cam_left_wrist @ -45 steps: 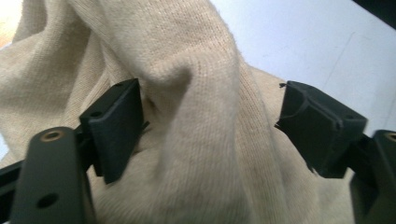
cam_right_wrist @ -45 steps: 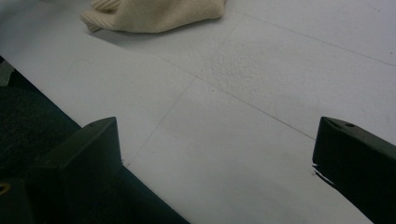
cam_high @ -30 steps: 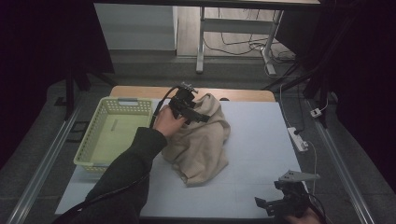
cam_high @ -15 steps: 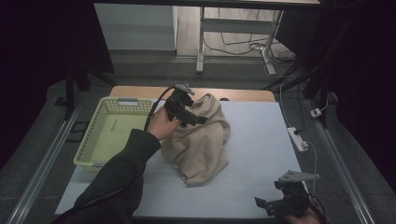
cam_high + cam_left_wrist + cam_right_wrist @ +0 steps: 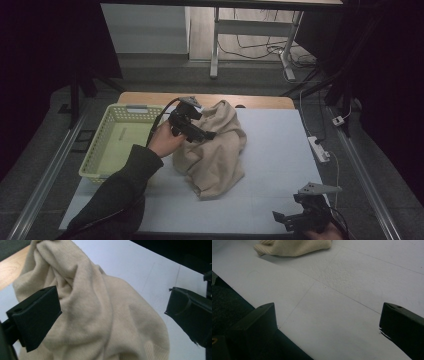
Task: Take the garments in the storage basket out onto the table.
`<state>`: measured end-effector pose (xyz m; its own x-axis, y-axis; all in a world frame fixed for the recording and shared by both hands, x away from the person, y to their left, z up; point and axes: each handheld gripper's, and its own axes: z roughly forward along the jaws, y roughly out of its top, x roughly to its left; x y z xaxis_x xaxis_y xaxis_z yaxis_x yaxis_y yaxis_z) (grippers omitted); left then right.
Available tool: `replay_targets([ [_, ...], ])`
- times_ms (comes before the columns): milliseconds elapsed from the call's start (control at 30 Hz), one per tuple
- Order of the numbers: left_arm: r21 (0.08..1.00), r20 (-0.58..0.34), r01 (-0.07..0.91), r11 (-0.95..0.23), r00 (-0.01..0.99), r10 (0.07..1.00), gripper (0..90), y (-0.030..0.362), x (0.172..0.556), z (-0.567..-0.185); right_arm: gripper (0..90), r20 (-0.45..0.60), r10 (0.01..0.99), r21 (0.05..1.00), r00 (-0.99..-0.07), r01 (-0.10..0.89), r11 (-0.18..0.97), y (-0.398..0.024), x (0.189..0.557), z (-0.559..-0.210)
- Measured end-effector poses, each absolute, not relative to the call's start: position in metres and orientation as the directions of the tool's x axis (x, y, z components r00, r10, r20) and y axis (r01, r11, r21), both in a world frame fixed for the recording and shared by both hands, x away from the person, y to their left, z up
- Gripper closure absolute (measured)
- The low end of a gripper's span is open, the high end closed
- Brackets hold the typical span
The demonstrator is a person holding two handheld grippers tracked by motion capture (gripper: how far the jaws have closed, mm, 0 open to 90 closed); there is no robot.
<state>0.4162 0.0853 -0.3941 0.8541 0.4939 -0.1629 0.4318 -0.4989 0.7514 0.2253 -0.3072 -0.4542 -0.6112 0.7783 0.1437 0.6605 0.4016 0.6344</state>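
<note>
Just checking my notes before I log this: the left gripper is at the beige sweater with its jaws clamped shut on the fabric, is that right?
Not quite. The left gripper is at the beige sweater, but its jaws stand wide open, as the left gripper view shows.

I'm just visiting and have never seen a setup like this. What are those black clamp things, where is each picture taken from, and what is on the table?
There is no robot here: a person holds a hand tool with two black jaws in each hand. The high view looks down on the table. The left gripper reaches over a crumpled beige sweater, jaws open around the cloth but not pinching it. The right gripper waits open near the table's front edge, holding nothing. The other two pictures come from cameras riding on each gripper, looking out between its jaws. A pale green basket stands at the left on the white table mat.
</note>
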Motion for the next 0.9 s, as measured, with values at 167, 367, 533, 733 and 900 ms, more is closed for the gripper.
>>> replay_targets([
  [167, 0.759, -0.172, 0.435, -0.485, 0.852, 0.494, 0.0, 0.091, 0.408, -0.398, 1.0, 0.142, 0.779, 0.634, -0.610, 0.661, 0.402, -0.307, 0.225, -0.454],
  [367, 0.758, -0.169, 0.432, -0.488, 0.853, 0.493, 0.0, 0.096, 0.400, -0.403, 1.0, 0.142, 0.778, 0.634, -0.612, 0.660, 0.403, -0.307, 0.225, -0.454],
  [533, 0.763, -0.171, 0.432, -0.481, 0.852, 0.495, 0.0, 0.100, 0.395, -0.409, 1.0, 0.141, 0.779, 0.634, -0.611, 0.660, 0.403, -0.307, 0.225, -0.454],
  [733, 0.769, -0.181, 0.437, -0.466, 0.848, 0.498, 0.0, 0.109, 0.387, -0.418, 1.0, 0.141, 0.780, 0.634, -0.610, 0.661, 0.402, -0.307, 0.225, -0.454],
  [900, 0.774, -0.176, 0.436, -0.458, 0.844, 0.506, 0.0, 0.118, 0.379, -0.418, 1.0, 0.143, 0.779, 0.635, -0.610, 0.661, 0.401, -0.307, 0.225, -0.454],
])
